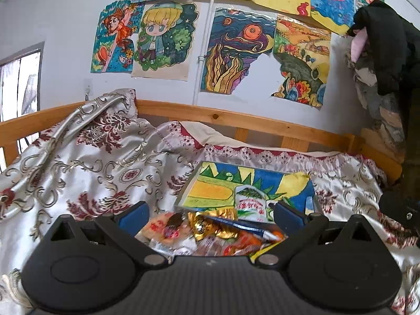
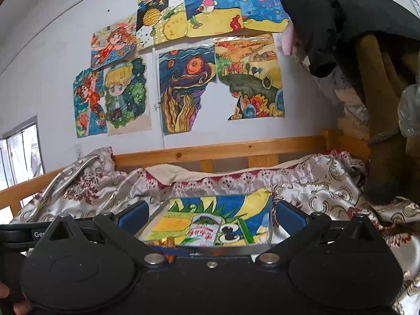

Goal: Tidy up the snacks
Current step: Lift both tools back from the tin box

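Observation:
A clear shallow tray point(image 1: 312, 197) with a bright drawing on its bottom lies on the patterned bedspread. A white packet with green and red print point(image 1: 249, 204) lies in it. At its near edge is a heap of snacks: a gold wrapper point(image 1: 210, 223), pink-and-white packets point(image 1: 162, 229) and orange ones point(image 1: 244, 241). My left gripper point(image 1: 211, 214) hangs open just above and behind that heap, gripping nothing. My right gripper point(image 2: 211, 215) is open too, its blue fingers framing the tray point(image 2: 270, 225), the white packet point(image 2: 204, 229) and the gold wrapper point(image 2: 164, 242).
The floral bedspread point(image 1: 105, 157) is bunched up at the left. A wooden bed rail point(image 1: 236, 120) runs behind, under a wall of drawings. Dark clothes point(image 1: 380, 52) hang at the right. A black bar of the other gripper point(image 2: 39, 234) crosses the right wrist view's left edge.

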{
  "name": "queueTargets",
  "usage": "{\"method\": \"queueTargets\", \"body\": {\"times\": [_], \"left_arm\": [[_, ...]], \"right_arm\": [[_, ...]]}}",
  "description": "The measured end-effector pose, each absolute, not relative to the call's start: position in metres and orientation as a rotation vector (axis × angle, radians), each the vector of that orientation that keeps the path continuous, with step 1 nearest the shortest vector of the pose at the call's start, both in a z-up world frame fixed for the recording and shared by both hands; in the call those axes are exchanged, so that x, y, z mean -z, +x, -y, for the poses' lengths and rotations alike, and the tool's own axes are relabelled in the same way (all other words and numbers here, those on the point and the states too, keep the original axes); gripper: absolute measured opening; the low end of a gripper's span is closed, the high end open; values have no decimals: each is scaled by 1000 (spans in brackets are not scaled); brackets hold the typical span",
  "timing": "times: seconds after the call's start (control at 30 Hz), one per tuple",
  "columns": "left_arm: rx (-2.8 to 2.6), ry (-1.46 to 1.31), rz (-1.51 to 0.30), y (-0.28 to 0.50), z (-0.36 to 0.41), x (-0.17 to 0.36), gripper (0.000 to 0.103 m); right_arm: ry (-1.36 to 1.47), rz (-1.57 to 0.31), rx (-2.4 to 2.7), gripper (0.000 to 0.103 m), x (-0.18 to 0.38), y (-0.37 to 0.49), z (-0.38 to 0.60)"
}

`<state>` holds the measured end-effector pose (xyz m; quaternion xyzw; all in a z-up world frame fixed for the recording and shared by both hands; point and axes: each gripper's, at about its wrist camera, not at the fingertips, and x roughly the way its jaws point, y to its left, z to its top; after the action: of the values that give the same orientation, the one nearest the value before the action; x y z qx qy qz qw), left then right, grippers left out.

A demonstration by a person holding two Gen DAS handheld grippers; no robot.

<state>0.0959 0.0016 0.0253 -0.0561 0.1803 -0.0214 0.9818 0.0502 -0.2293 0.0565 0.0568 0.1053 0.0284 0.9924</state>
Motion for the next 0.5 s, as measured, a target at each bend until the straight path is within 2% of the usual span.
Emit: {"method": "queueTargets", "body": {"times": [0.5], "left_arm": [[68,-15,-398,54,4,10,103]], "right_arm": [[96,-331,-6,102,-14,9,228]]}}
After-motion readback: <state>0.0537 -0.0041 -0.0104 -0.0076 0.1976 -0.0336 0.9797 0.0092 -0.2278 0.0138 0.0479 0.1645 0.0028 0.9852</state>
